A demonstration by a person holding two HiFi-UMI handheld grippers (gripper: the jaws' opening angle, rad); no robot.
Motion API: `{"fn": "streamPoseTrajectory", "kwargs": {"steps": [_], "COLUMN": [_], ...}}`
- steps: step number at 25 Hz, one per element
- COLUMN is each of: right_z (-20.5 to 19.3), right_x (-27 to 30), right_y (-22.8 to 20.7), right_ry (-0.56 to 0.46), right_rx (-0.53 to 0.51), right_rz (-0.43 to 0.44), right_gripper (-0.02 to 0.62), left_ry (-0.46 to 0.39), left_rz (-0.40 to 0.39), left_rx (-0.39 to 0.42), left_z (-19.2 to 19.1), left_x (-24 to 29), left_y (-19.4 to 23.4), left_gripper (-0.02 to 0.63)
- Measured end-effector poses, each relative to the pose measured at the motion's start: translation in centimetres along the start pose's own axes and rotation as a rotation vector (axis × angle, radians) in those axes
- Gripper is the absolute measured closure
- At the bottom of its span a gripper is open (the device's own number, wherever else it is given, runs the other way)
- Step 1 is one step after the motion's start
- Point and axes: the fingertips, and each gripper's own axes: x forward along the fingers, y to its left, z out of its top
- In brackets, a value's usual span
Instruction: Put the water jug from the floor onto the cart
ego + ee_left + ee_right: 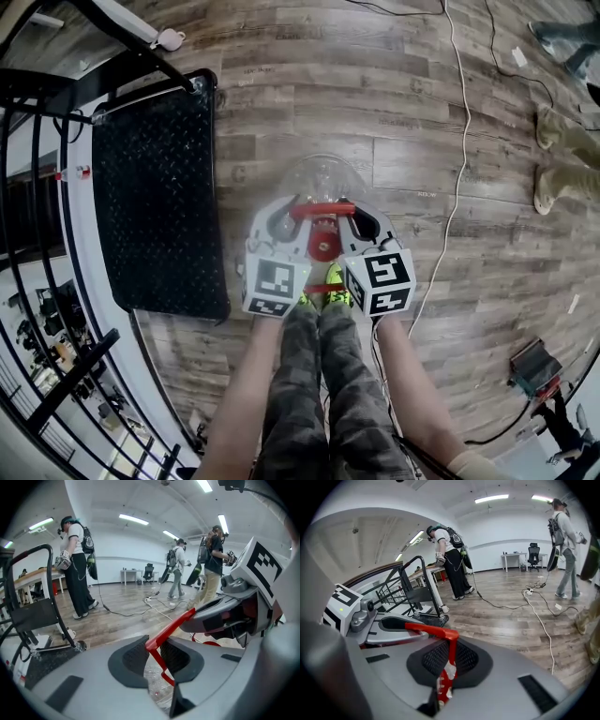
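A clear water jug with a red carrying handle and a red cap hangs just in front of my feet. My left gripper is shut on the handle's left end, and my right gripper is shut on its right end. In the left gripper view the red handle runs between the dark pads of the left gripper, with clear plastic below. In the right gripper view the right gripper pinches the handle tightly. The cart's black deck lies on the left, beside the jug.
The cart's black push frame rises at the left. A white cable runs across the wooden floor to the right of the jug. A person's boots stand at the far right. Other people stand further off in the room.
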Motion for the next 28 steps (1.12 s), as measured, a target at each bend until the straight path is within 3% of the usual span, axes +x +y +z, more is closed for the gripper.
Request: {"fn": "streamPoseTrajectory", "kwargs": {"steps": [4, 13, 28], "right_z": [0.8, 7.2, 15.3], "right_x": [-1.6, -5.4, -14.6], "right_y": [0.3, 2.4, 10.1], "right_ry": [-0.015, -0.085, -0.059], "right_rx": [-0.019, -0.053, -0.090], "right_rz": [-0.011, -0.020, 0.043], "right_gripper": [0.575, 0.575, 0.575], "left_ry": [-0.022, -0.076, -0.062], "left_rz": [0.003, 0.037, 0.072], "left_rx": [0.013, 0.046, -0.003], "left_z": [1.2, 7.5, 15.4], "left_x": [-1.1, -5.5, -17.7], "left_y": [-0.7, 0.0, -0.6], "left_gripper": [0.526, 0.528, 0.529]}}
